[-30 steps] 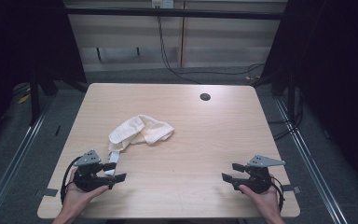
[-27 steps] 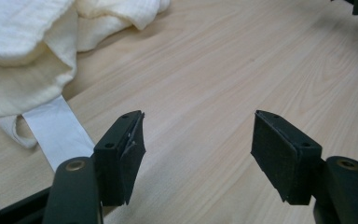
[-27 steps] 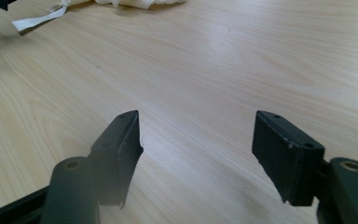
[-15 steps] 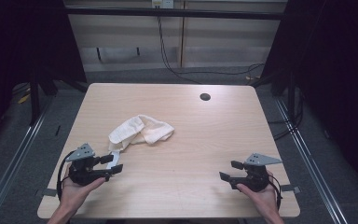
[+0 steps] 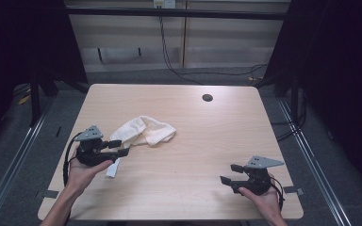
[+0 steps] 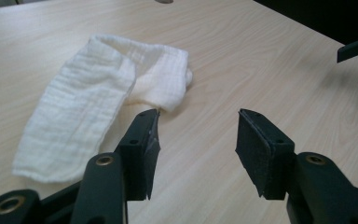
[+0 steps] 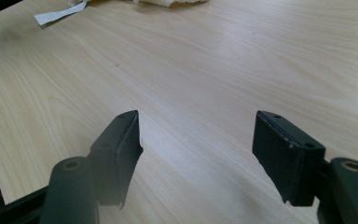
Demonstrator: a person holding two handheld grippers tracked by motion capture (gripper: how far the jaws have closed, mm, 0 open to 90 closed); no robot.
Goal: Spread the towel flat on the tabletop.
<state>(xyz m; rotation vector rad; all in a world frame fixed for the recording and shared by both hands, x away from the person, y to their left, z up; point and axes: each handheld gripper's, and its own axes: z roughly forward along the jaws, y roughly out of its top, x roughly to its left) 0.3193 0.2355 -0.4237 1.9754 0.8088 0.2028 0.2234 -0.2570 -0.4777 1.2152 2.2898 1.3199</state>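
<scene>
Item: one crumpled white waffle-weave cloth [image 5: 141, 133], lying left of centre in the high view on a pale wood-grain surface [image 5: 207, 141], one narrow end reaching toward the lower left. Left gripper [image 5: 118, 147], hand-held at left of frame just beside that end of the cloth, jaws partly apart and just been closing, nothing between them in the left gripper view. Right gripper [image 5: 231, 173], lower right of frame, well apart from the cloth, jaws wide and empty over bare wood.
</scene>
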